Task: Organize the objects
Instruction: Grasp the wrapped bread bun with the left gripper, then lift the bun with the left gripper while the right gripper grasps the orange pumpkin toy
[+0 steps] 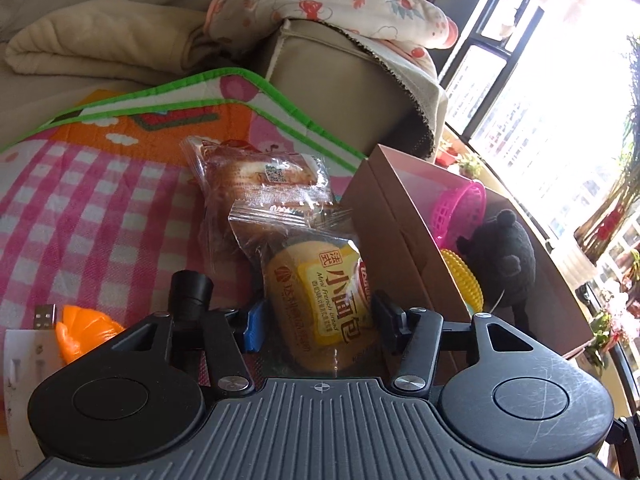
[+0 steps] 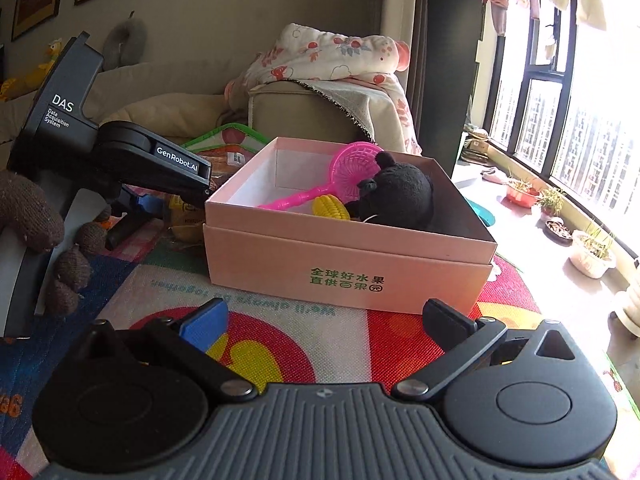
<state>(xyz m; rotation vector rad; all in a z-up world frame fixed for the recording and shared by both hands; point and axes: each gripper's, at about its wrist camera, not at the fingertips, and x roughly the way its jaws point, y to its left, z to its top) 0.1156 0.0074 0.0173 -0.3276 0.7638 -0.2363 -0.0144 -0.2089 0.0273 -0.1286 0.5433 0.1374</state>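
Note:
A yellow mini French bread packet [image 1: 320,300] sits between my left gripper's [image 1: 318,316] fingers, which are closed on its sides. A second clear bread packet [image 1: 260,184] lies behind it on the play mat. The pink box [image 2: 348,256] stands just right of them, holding a pink toy net [image 2: 344,172], a yellow toy corn [image 2: 330,208] and a black plush [image 2: 396,196]. In the left wrist view the box [image 1: 384,216] is close beside the packet. My right gripper [image 2: 326,324] is open and empty above the mat in front of the box. The left gripper body [image 2: 156,164] shows left of the box.
A colourful play mat [image 2: 280,340] covers the floor. A beige sofa [image 2: 304,112] with a patterned blanket [image 2: 332,60] stands behind the box. Brown knitted toys [image 2: 68,264] lie at the left. An orange toy [image 1: 80,332] lies left of my left gripper. Potted plants [image 2: 592,248] line the window.

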